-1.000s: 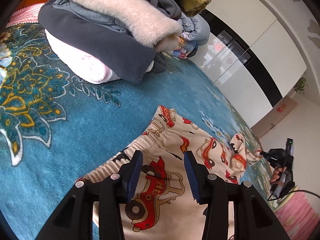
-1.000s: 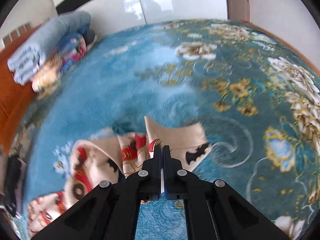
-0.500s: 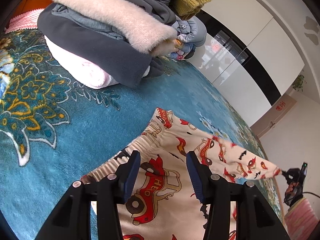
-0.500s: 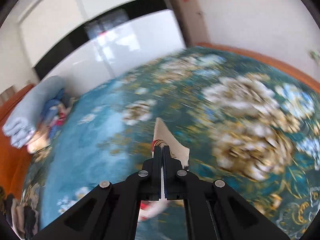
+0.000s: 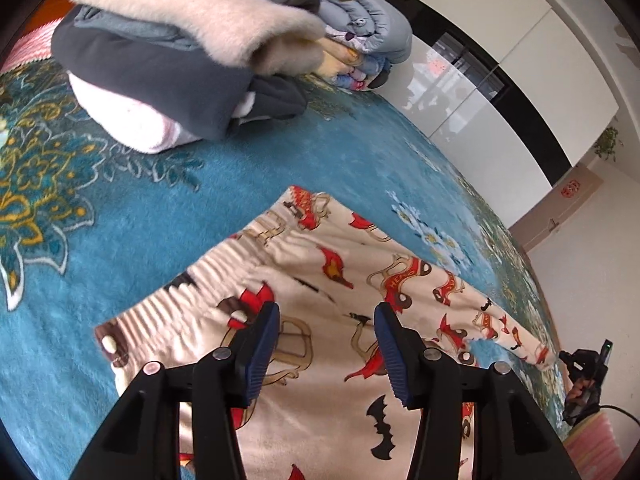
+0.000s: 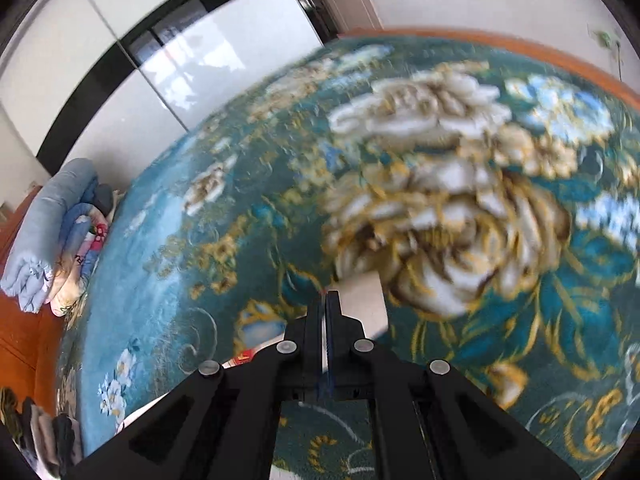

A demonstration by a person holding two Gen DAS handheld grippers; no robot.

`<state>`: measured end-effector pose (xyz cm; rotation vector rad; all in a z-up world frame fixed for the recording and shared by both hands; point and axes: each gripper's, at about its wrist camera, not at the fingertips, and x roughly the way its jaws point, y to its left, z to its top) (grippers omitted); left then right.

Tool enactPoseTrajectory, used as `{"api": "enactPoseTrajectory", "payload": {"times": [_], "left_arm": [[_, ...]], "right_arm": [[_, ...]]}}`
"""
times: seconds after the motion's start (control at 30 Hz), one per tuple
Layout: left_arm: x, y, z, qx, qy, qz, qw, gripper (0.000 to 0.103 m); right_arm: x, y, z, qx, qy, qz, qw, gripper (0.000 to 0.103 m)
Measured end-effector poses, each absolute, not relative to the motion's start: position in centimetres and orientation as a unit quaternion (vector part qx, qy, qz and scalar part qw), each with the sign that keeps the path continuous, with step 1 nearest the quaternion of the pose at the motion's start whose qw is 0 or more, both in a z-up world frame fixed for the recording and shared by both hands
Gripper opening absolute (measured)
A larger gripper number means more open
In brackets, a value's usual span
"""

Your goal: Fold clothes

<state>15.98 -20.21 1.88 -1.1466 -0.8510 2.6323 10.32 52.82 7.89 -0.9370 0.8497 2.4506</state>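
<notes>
Left tool (image 5: 326, 320) hangs spread over our printed trousers (image 5: 320, 272) near their waistband; their long axis runs away toward the right tool (image 6: 325, 300), pinching the far cuff above the blue carpet (image 5: 120, 208)

Bright daylight, fisheye warp, right view motion-blurred

A second ago my right gripper (image 6: 325, 300) had the cream, car-printed trouser leg (image 5: 492, 316) bunched close by the waistband. Since then I've pulled it outward, and the leg now lies stretched long across the blue floral carpet (image 5: 152, 216). My left gripper (image 5: 326, 336) has eased forward, jaws parted over the waistband.
</notes>
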Motion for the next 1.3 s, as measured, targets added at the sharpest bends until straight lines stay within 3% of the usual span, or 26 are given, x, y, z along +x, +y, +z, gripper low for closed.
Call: {"api": "enactPoseTrajectory", "payload": {"times": [0.37, 0.5, 0.53, 0.57, 0.63, 0.8, 0.83, 0.87, 0.9, 1.17, 1.3], "left_arm": [[16.2, -20.6, 2.6, -0.39, -0.269, 0.879, 0.054, 0.053], [16.0, -20.4, 2.4, -0.391, -0.278, 0.875, 0.053, 0.053], [15.9, -20.3, 2.3, -0.392, -0.282, 0.874, 0.053, 0.054], [15.8, -19.9, 2.2, -0.394, -0.283, 0.873, 0.055, 0.054], [15.7, -19.2, 2.1, -0.398, -0.284, 0.87, 0.061, 0.054], [16.2, -18.1, 2.4, -0.405, -0.27, 0.871, 0.066, 0.054], [16.4, -18.2, 2.5, -0.405, -0.271, 0.871, 0.065, 0.054], [16.6, -18.3, 2.5, -0.405, -0.271, 0.871, 0.063, 0.054], [16.8, -18.4, 2.6, -0.404, -0.272, 0.871, 0.06, 0.054], [14.0, -17.5, 3.6, -0.411, -0.254, 0.874, 0.054, 0.054], [11.8, -16.9, 3.3, -0.429, -0.24, 0.87, 0.047, 0.054]], "right_arm": [[15.1, 57.0, 3.8, -0.346, 0.396, 0.824, 0.211, 0.003], [17.2, 57.6, 4.0, -0.323, 0.446, 0.815, 0.177, 0.008], [17.2, 57.5, 3.9, -0.324, 0.455, 0.814, 0.159, 0.014], [17.1, 57.3, 3.9, -0.326, 0.462, 0.813, 0.14, 0.032], [16.4, 56.5, 3.5, -0.337, 0.474, 0.807, 0.105, 0.052], [14.2, 55.4, 3.1, -0.348, 0.47, 0.805, 0.102, 0.051], [14.1, 55.3, 3.2, -0.348, 0.47, 0.804, 0.111, 0.04], [14.0, 55.2, 3.2, -0.347, 0.47, 0.803, 0.118, 0.015], [13.9, 55.1, 3.3, -0.347, 0.471, 0.801, 0.125, 0.009], [6.9, 52.8, 8.1, -0.36, 0.402, 0.828, 0.155, 0.01], [1.1, 50.2, 7.1, -0.4, 0.379, 0.826, 0.12, 0.012]]}}
